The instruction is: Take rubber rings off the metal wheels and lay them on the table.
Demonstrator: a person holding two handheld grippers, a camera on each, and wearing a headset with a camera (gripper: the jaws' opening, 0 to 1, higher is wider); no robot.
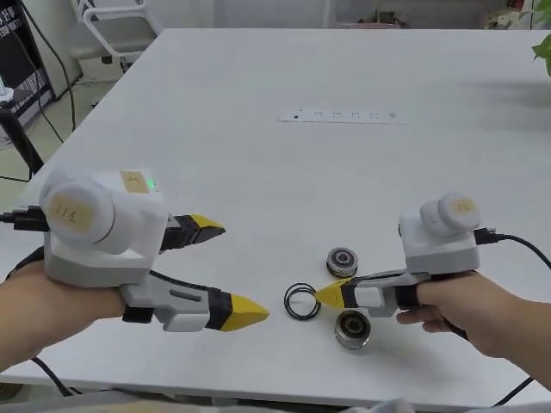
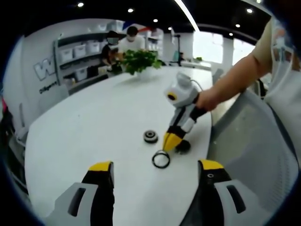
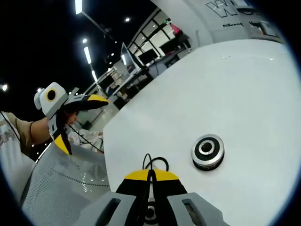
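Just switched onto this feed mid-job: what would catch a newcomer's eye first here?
The right gripper, jaws closed, seems to pinch the edge of the black rubber rings on the white table, its tip between a far metal wheel and a near metal wheel. The left gripper hovers to the left, jaws wide open.

A large white "W" stands on the grey wall [image 2: 44, 70] in the left gripper view — the rest is cut off, and the small line beneath is too blurred to read. The right gripper view shows the same "W" lettering on a wall [image 3: 221, 7]. White print on the black banner [image 1: 13, 34] and marks on the strip [image 1: 344, 115] in the surface [image 1: 258, 172] — unreadable.
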